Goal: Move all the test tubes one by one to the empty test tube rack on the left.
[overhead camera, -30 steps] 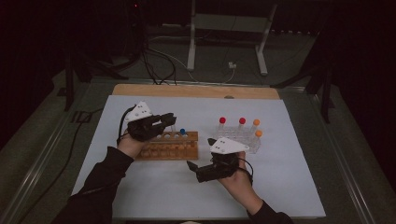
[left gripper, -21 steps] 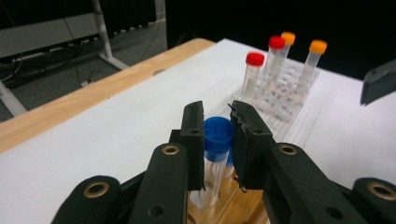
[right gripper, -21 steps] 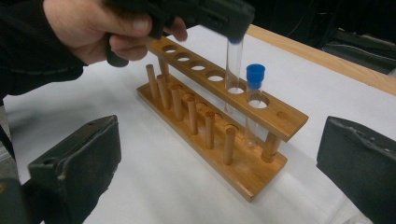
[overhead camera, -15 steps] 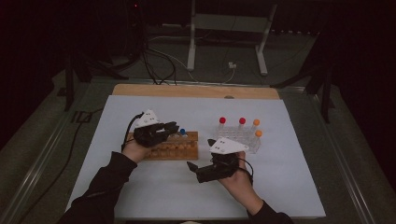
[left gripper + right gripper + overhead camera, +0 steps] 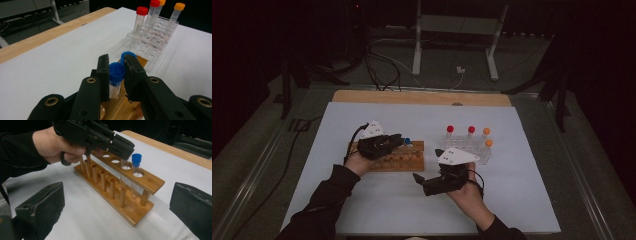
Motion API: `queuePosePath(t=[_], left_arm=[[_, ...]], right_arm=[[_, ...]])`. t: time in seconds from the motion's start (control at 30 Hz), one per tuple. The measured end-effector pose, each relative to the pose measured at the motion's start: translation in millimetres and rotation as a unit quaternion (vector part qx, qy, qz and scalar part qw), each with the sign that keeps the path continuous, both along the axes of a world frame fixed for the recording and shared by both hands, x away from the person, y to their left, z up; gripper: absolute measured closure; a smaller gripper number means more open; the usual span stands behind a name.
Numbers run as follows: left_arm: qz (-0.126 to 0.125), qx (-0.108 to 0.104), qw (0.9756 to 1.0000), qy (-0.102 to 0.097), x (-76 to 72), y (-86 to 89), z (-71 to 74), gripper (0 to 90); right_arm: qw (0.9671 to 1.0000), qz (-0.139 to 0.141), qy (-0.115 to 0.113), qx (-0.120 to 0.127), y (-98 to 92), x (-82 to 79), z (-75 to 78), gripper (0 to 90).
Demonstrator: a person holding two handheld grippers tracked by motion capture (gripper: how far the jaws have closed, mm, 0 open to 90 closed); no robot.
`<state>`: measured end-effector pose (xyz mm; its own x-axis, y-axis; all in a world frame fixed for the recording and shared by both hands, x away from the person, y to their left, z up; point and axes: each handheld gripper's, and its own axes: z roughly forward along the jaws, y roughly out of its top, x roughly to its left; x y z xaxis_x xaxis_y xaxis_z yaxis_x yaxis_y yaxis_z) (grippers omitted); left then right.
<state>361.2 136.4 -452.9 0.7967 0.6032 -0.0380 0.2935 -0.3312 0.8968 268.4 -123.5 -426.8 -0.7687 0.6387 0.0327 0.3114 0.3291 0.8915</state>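
The high view is mounted above the person's side of the counter (image 5: 377, 120) and faces forward and down; it stands far off and takes in the full white surface, both forearms and the dark floor beyond.

The left gripper view rides on the left tongs (image 5: 117, 75) and looks along their two black jaws from very close range, across the counter toward the clear rack (image 5: 152, 42).

The right gripper view rides on the right tongs (image 5: 117, 202), set low and near, and faces the wooden rack (image 5: 117, 192) from its side.

Shared area: the wooden rack and the blue-capped tube (image 5: 136, 160) appear in all three views; the right gripper view also takes in the left tongs.
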Motion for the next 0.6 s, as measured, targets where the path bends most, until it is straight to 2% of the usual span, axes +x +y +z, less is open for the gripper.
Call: queuePosePath(t=[0.43,0.47,0.6], left_arm=[[-0.002,-0.002,0.9999,0.012,2.4,3.2,-0.1,75.4],[0.000,0.005,1.0000,0.008,2.0,3.2,0.0,73.2],[-0.007,-0.001,1.0000,0.000,-2.6,7.2,4.1,64.2]], right_arm=[[1.0000,-0.001,0.002,0.000,-1.5,0.7,0.2,0.0],[1.0000,0.000,0.002,0.001,-1.6,0.7,0.4,0.0],[1.0000,0.000,0.007,0.004,-2.7,1.5,1.0,0.0]])
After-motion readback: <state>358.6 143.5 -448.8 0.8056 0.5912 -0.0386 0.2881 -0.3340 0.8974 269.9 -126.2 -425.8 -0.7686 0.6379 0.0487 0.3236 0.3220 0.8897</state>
